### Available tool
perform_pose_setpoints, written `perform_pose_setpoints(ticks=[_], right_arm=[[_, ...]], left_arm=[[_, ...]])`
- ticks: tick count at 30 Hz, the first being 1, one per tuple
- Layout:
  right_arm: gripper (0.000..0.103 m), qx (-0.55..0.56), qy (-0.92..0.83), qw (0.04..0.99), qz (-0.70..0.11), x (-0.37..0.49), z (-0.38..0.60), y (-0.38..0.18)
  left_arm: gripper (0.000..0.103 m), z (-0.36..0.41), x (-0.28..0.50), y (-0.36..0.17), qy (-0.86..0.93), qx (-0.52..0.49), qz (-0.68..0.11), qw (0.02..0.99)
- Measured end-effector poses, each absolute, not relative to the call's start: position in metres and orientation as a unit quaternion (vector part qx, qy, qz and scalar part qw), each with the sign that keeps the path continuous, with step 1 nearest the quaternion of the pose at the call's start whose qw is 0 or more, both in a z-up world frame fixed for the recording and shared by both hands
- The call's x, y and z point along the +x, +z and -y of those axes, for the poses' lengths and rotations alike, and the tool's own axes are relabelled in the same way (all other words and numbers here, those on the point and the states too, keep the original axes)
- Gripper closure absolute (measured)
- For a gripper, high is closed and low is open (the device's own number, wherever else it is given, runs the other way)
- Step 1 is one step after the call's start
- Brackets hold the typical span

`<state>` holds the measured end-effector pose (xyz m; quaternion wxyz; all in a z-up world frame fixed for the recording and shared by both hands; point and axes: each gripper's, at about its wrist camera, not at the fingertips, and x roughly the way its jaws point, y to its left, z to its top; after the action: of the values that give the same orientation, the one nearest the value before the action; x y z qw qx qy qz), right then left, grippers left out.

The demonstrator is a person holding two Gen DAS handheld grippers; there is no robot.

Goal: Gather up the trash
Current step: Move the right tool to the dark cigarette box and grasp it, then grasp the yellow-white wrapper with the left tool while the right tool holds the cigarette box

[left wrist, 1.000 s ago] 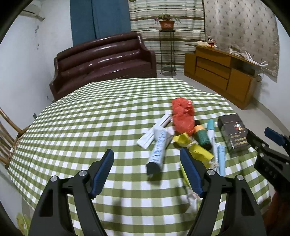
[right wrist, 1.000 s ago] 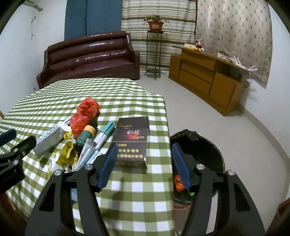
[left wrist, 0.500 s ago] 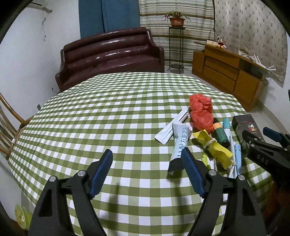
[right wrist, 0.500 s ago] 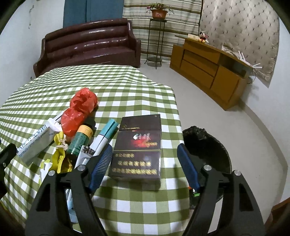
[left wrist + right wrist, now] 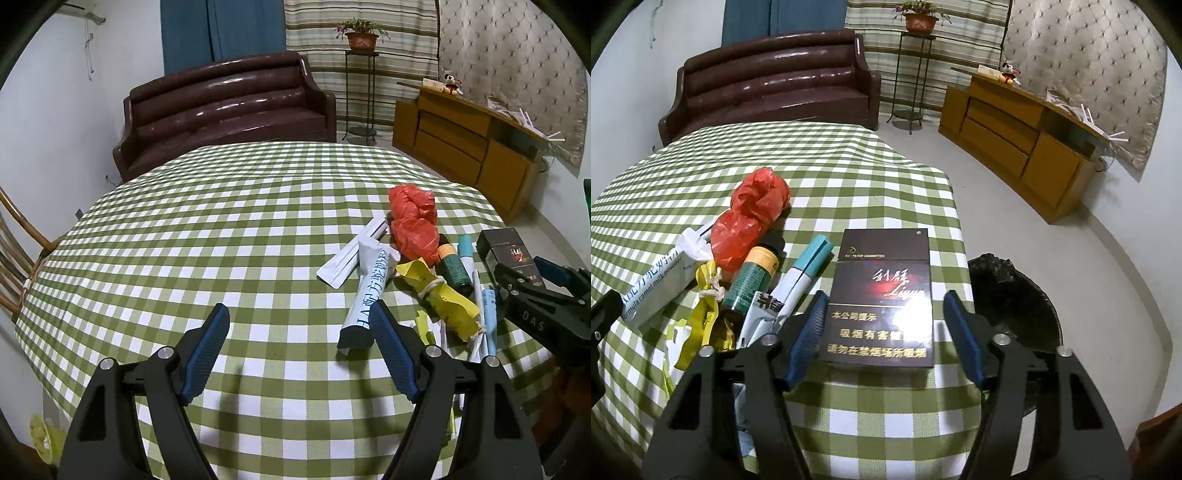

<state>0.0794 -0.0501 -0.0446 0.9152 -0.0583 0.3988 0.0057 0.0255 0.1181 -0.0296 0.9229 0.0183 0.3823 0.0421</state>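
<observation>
1. Between my right jaws [image 5: 884,325], which have just been closing, lies the dark cigarette box [image 5: 881,299] on the bench [image 5: 849,177]; the pads seem not to press it yet.
2. Left jaws [image 5: 299,339] hang spread over bare cloth, beside the milk-powder sachet [image 5: 367,291].

You've got matt checked cloth on the worktop [image 5: 184,258], glossy card cigarette box [image 5: 882,295], crinkly red plastic bag [image 5: 753,218], shiny leather-look sofa [image 5: 229,107].
</observation>
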Motion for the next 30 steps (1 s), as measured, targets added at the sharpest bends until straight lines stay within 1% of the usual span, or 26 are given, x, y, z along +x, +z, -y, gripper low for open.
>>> perform_pose_setpoints(ticks=[1, 10, 20, 30], right_arm=[[0.048, -0.058, 0.006, 0.915, -0.399, 0.079, 0.05, -0.044], [0.048, -0.044, 0.002, 0.918, -0.393, 0.064, 0.064, -0.042], [0.048, -0.028, -0.016, 0.924, -0.38, 0.022, 0.104, -0.033], [0.048, -0.017, -0.027, 0.927, -0.374, -0.008, 0.13, -0.026]], left_arm=[[0.027, -0.118, 0.026, -0.03, 0.042, 0.018, -0.383, 0.923], [0.027, -0.109, 0.024, -0.029, 0.036, 0.023, -0.383, 0.923], [0.027, -0.083, 0.013, -0.026, 0.012, 0.035, -0.383, 0.923], [0.027, -0.065, 0.005, -0.038, -0.004, 0.043, -0.401, 0.915]])
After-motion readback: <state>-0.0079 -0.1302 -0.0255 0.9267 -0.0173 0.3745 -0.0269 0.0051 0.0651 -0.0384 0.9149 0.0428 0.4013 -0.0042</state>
